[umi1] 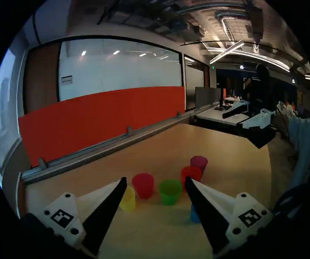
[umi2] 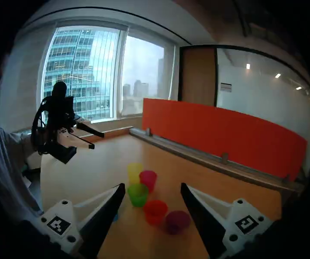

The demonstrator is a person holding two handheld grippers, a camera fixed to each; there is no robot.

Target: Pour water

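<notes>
Left gripper view: the left gripper point(umi1: 155, 180) is held low over the light wooden table point(umi1: 232, 146). Its jaws are spread wide and nothing is gripped.

A loose cluster of small cups is seen standing upright on the table at 6 o'clock, just beyond the jaw tips. The yellow translucent plastic cup point(umi1: 128, 199) is at the 9 o'clock end, partly behind one jaw. The crimson plastic cup point(umi1: 143, 184) is just beside it and the green plastic cup point(umi1: 170, 191) comes next. The red plastic cup point(umi1: 191, 173) is at 2 o'clock of the green one, with the purple plastic cup point(umi1: 199, 162) close behind it. A blue plastic cup point(umi1: 194, 213) is mostly hidden by the other jaw. It cannot be told whether any cup holds water.

A long orange partition panel point(umi1: 111, 116) is noted along the table's far edge.

Right gripper view: the right gripper point(umi2: 152, 186) is likewise held low with its jaws wide apart, empty, and the same cluster is framed between them (seen from the opposite side, purple cup nearest). The left gripper is picked out again at 9 o'clock, raised above the table, well apart from the cups, its jaws parted. A large window showing glass towers point(umi2: 81, 73) is recorded behind it.
</notes>
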